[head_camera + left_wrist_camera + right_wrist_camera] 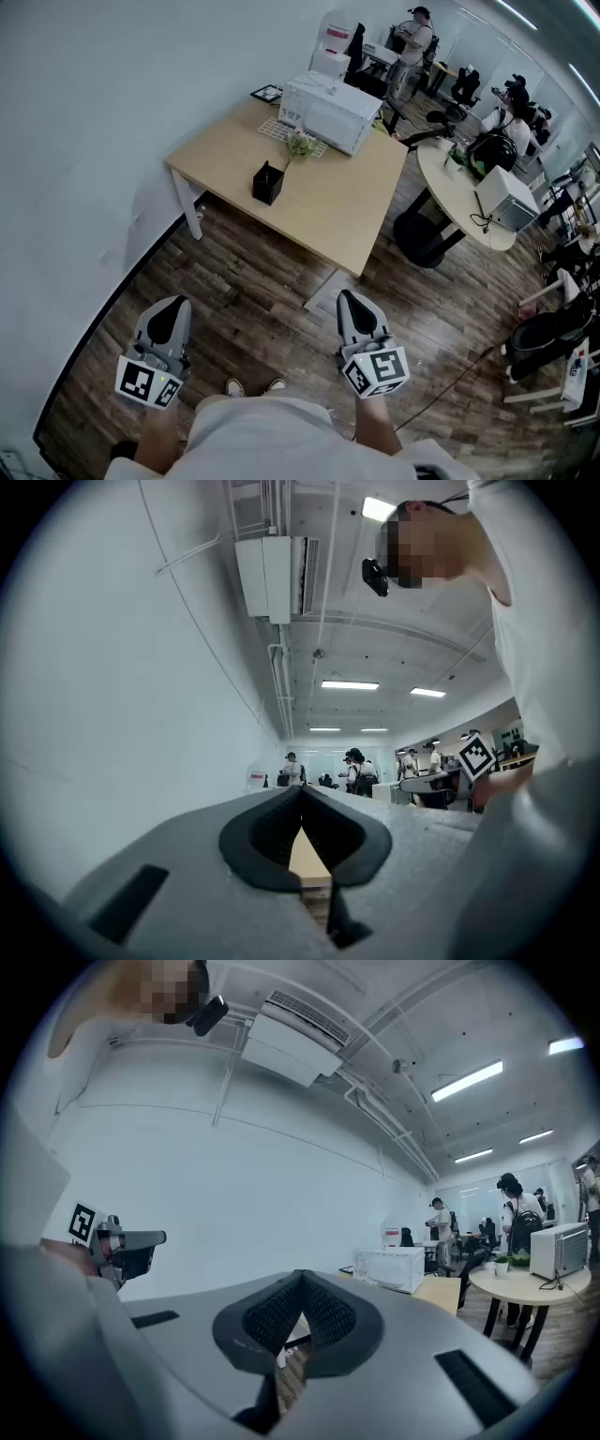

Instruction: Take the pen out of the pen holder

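Note:
A black square pen holder (267, 183) stands on the light wooden table (337, 211), well ahead of me. What is in it is too small to make out. Both grippers hang low over the wood floor, far short of the table. My left gripper (171, 303) is at lower left and my right gripper (348, 296) at lower middle. In the left gripper view the left gripper (301, 789) has its jaw tips meeting with nothing between them. The right gripper (301, 1274) looks the same in the right gripper view, shut and empty.
On the table's far end sit a white box-like appliance (328, 111), a small plant (300, 143) and a dark tablet (267, 93). A round table (464, 192) with a white device (506, 199) stands at the right. The white wall (84, 141) runs along the left. People stand at the back.

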`<state>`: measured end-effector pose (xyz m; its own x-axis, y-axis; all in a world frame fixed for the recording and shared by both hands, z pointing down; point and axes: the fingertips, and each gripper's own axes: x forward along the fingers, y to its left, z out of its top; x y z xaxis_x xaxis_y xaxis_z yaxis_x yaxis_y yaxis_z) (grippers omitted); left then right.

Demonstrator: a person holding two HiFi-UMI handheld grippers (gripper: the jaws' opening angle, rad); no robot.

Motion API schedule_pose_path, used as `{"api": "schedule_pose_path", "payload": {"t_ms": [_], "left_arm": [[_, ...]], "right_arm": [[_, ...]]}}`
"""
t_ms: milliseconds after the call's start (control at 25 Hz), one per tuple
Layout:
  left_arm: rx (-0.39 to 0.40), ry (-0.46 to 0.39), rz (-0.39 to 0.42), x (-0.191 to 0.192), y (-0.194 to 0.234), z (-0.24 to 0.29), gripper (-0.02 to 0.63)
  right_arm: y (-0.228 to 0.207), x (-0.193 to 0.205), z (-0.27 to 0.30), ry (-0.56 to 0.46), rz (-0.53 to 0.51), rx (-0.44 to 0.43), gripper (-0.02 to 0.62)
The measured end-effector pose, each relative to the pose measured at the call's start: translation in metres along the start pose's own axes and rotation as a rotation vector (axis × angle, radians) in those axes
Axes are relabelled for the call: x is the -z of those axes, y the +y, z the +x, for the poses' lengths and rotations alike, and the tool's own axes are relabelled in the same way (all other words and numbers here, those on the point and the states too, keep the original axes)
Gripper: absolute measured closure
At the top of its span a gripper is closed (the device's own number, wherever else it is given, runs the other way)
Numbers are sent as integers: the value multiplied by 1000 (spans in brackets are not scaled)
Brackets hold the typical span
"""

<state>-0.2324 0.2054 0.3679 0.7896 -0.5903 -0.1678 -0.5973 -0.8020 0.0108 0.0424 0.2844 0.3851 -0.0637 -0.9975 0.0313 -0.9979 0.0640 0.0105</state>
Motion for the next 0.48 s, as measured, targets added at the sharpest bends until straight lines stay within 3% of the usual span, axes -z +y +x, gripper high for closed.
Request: {"api": "schedule_pose_path", "payload": {"t_ms": [480], "left_arm": [[-12, 5, -16, 1, -7, 4, 594]], "right_arm": [[-5, 4, -3, 11, 12, -16, 595]]}}
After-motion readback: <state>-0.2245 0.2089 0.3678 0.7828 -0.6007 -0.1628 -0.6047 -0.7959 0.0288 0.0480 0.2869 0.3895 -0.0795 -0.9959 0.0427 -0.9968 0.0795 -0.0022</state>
